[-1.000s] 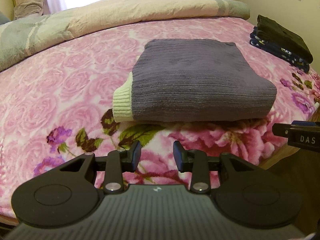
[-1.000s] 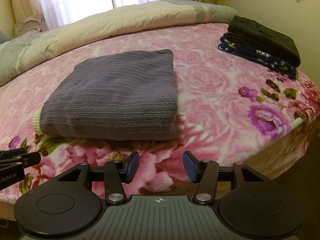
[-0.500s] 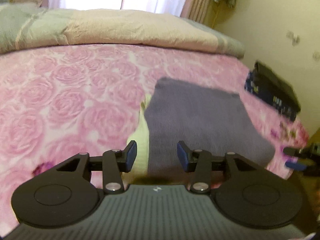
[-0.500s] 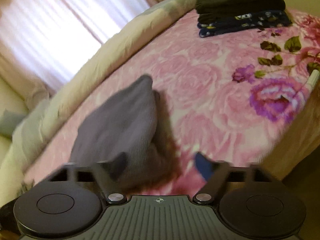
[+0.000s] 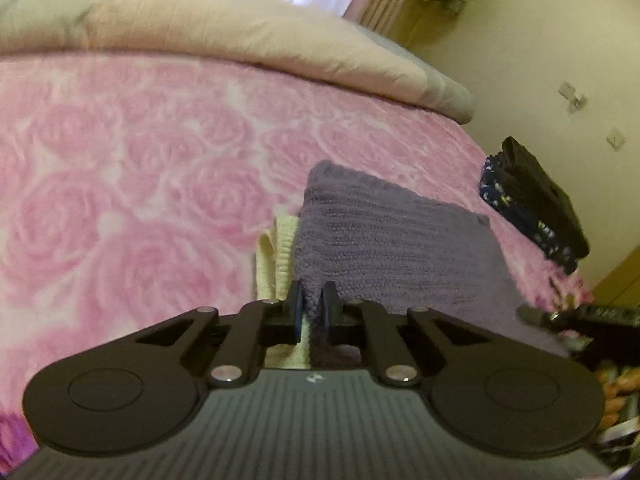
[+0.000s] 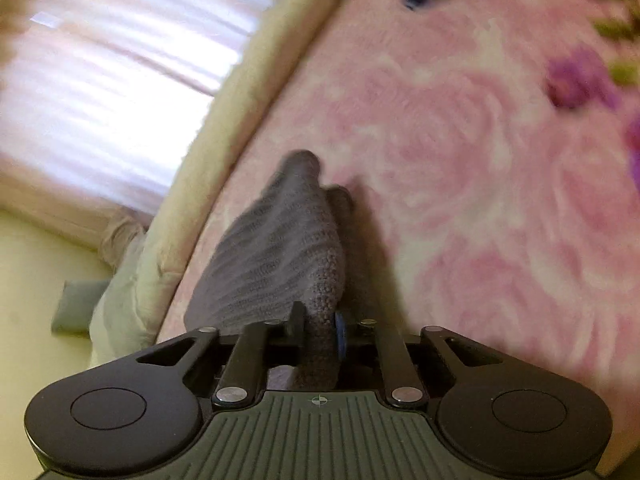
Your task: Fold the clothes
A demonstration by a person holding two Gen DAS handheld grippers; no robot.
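A folded purple knit sweater [image 5: 392, 240] with a pale cream cuff [image 5: 276, 256] lies on the pink rose blanket [image 5: 120, 184]. My left gripper [image 5: 313, 304] is closing on the sweater's near left edge, beside the cuff, and its pads pinch purple knit. My right gripper [image 6: 318, 324] is closing on the sweater [image 6: 280, 248] at its near right edge, and the fabric bunches between its pads. In the left wrist view, the right gripper's black tip [image 5: 560, 316] shows at the far right.
A stack of dark folded clothes [image 5: 536, 204] sits at the bed's right edge near the wall. A beige quilt [image 5: 224, 36] runs along the far side under a bright curtained window [image 6: 100, 80]. The bed's near edge drops off at lower right.
Both grippers went from open in front of the sweater to clamped on its near edge, left by the cuff and right at the opposite corner. The right wrist rolled, tilting its view.
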